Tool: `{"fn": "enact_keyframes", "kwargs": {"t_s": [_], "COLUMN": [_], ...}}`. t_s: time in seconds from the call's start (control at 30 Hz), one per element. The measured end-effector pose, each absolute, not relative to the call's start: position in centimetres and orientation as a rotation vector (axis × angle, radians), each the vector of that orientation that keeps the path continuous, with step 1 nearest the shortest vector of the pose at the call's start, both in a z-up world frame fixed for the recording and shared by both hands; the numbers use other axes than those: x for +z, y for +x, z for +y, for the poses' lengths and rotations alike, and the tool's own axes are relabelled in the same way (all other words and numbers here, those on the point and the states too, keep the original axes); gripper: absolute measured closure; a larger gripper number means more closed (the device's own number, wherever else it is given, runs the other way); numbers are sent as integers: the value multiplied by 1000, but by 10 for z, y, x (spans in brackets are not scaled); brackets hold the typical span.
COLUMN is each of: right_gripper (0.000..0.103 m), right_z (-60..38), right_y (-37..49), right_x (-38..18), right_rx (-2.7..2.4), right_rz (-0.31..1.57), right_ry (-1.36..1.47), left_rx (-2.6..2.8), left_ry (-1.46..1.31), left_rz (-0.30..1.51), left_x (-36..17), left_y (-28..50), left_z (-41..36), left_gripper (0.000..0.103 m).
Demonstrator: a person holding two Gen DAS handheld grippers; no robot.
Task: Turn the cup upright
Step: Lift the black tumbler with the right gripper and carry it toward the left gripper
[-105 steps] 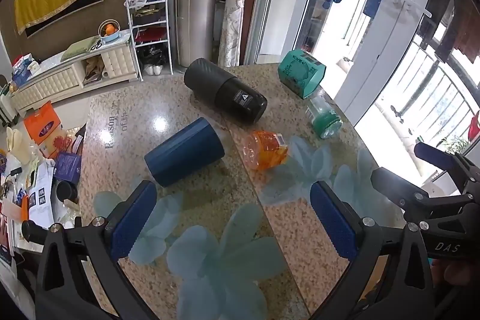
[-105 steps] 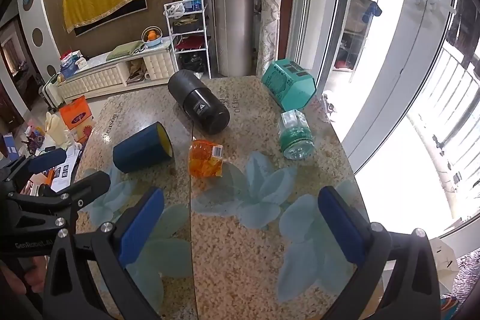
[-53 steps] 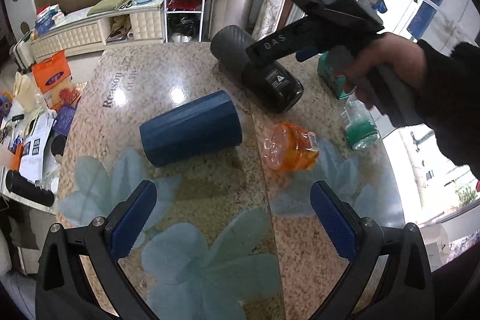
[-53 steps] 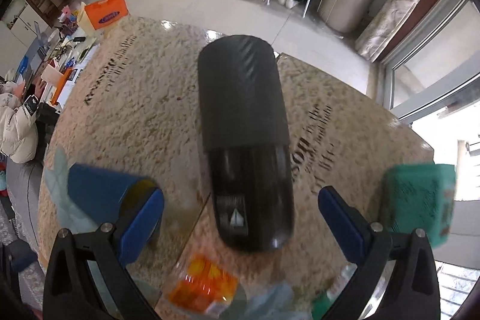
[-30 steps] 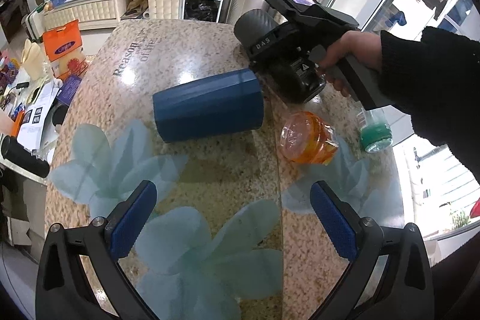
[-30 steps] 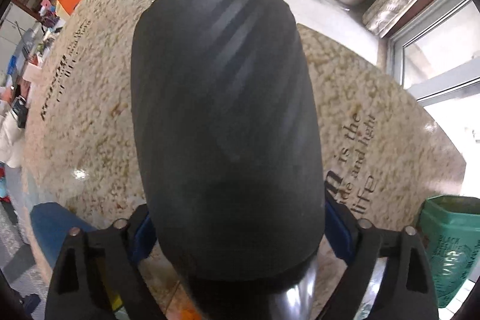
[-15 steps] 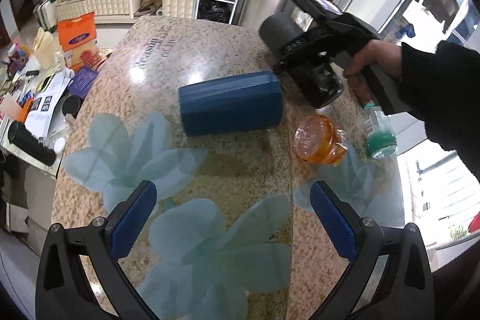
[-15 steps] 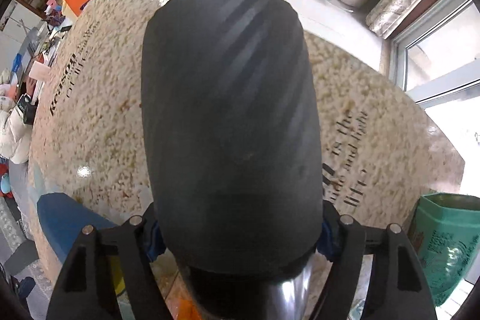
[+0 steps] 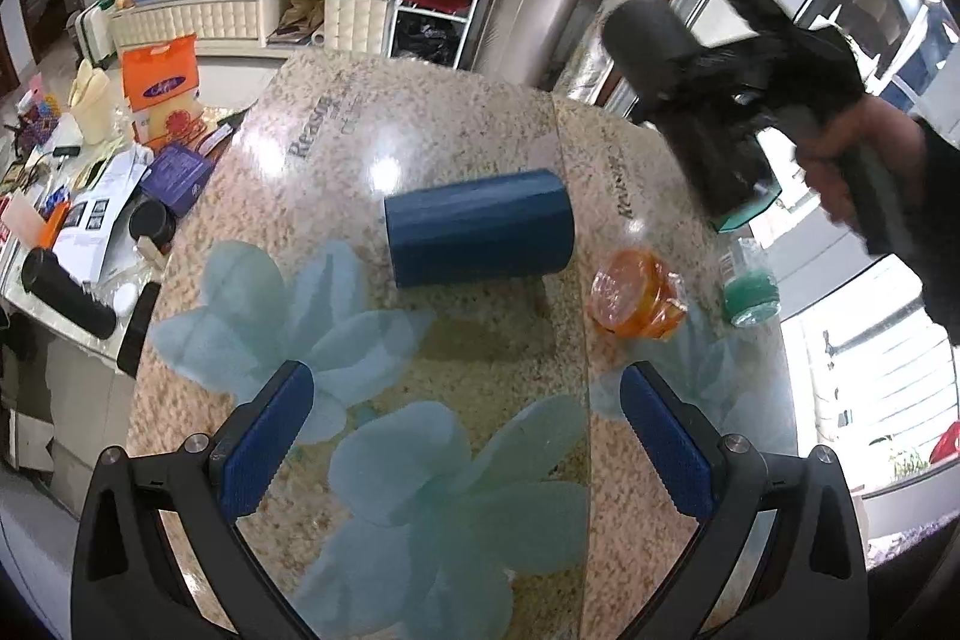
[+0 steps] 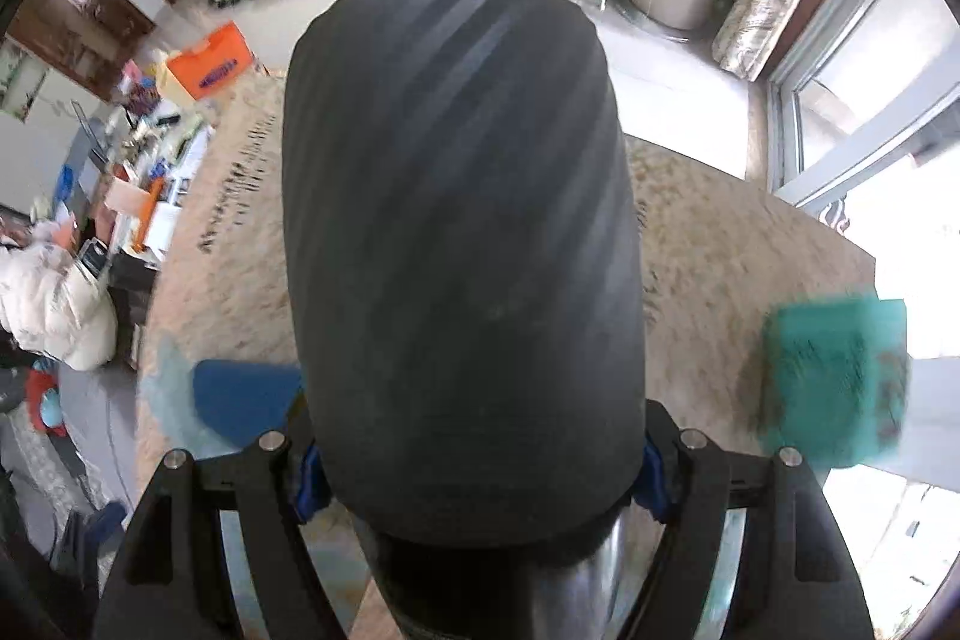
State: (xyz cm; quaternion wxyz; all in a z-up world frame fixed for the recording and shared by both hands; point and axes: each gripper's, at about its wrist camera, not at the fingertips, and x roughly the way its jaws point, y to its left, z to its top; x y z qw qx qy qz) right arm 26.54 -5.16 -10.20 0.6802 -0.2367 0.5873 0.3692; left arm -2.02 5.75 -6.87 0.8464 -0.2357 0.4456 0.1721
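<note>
The black cup (image 10: pixel 462 250) fills the right wrist view, gripped between the blue pads of my right gripper (image 10: pixel 477 466), which is shut on it. In the left wrist view the same black cup (image 9: pixel 654 40) is lifted off the table and tilted, held by the right gripper (image 9: pixel 750 94) at the upper right. A blue cup (image 9: pixel 477 226) lies on its side at the middle of the granite table (image 9: pixel 336 196). My left gripper (image 9: pixel 465 436) is open and empty, hovering above the table's near part, short of the blue cup.
An orange jar (image 9: pixel 636 295) and a green-capped bottle (image 9: pixel 747 289) lie right of the blue cup. A teal box (image 10: pixel 834 382) sits at the table's right side. A cluttered side table (image 9: pixel 78 196) stands to the left.
My right gripper has lifted the black cup off the table and raised it, tilting it. The left gripper has drawn back slightly and stays open.
</note>
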Motion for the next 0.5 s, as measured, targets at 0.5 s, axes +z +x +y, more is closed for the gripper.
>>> {"fn": "enact_keyframes", "kwargs": {"t_s": [0.5], "right_gripper": [29], "right_z": [-166], "right_y": [157], "right_x": [-85], "right_rx": [733], "right_rz": [1375], "right_ry": [-315], "left_rx": [242], "left_ry": [-389], "left_rz": [1007], "left_x": [-63], "left_y": [-28], "left_z": [57], "left_gripper": [0]}}
